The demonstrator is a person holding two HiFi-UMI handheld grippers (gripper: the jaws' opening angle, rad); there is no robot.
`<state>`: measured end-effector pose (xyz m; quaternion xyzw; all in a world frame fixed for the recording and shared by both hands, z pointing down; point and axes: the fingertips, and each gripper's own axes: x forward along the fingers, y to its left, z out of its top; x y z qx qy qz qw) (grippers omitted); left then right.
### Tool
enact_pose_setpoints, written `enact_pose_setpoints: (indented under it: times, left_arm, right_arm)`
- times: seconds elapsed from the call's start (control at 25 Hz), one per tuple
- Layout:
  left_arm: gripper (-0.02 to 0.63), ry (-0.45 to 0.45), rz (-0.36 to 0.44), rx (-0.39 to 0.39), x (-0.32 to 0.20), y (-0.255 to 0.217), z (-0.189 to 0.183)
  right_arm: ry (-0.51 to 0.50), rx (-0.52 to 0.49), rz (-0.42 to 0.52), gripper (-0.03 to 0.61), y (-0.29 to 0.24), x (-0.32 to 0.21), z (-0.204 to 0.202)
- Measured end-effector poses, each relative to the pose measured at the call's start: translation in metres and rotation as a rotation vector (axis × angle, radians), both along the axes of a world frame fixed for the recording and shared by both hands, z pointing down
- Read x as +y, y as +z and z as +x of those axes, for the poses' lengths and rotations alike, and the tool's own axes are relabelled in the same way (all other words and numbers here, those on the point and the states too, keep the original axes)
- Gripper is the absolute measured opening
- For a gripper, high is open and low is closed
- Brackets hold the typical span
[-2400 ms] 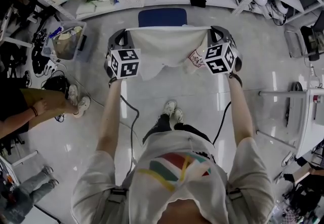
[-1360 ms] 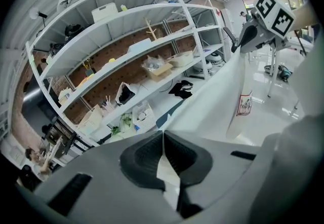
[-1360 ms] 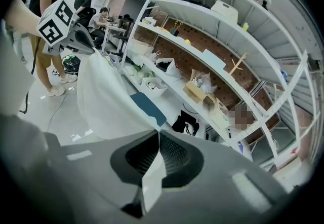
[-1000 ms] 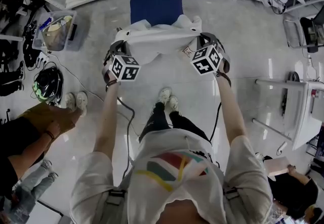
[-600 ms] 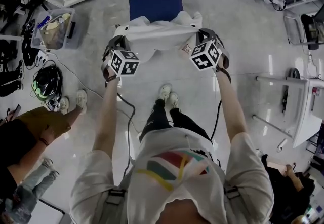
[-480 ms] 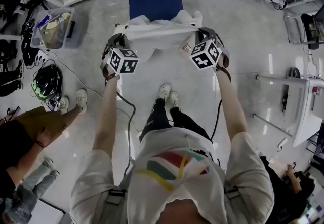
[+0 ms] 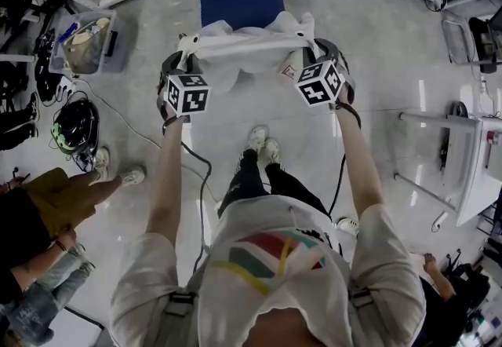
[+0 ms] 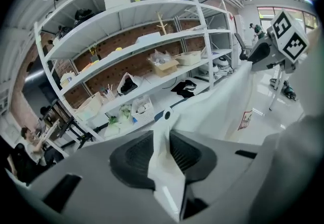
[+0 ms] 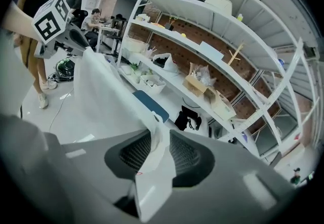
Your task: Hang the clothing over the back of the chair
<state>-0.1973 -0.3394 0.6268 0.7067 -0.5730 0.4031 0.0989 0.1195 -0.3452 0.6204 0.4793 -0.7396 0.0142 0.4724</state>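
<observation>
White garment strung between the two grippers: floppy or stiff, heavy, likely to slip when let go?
Probably floppy: the white garment bunches and sags between the left gripper and right gripper. Likely light: thin folds stand up between the jaws, which are opening on both. It may slide once released; the cloth looks smooth.

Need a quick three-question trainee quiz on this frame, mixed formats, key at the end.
1. True or false: the white garment lies on the floor.
2. What colour is the chair?
3. The garment's tag hangs nearer which: A, left tool; B, right tool?
Key: 1 false, it spans between left tool and right tool, whose jaws are opening with cloth between them. 2 blue. 3 B.
</observation>
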Motion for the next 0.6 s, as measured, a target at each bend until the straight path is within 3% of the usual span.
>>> enact_pose_setpoints:
  times: [0.12, 0.24, 0.44, 0.6]
  left_arm:
    - [0.111, -0.034, -0.008, 0.031, 0.006, 0.000, -0.001]
    - [0.147, -0.035, -0.027, 0.049, 0.015, 0.004, 0.002]
    - [0.155, -0.028, -0.044, 0.056, 0.027, 0.006, 0.011]
    - [0.155, -0.047, 0.008, 0.066, 0.023, -0.012, 0.013]
  right_arm:
    - [-0.002, -0.028, -0.024, 0.211, 0.001, 0.006, 0.001]
    - [-0.004, -0.033, -0.031, 0.216, 0.001, 0.012, 0.005]
    - [0.007, -0.047, -0.032, 0.216, -0.005, 0.018, 0.008]
    - [0.024, -0.079, -0.002, 0.215, -0.021, 0.016, 0.010]
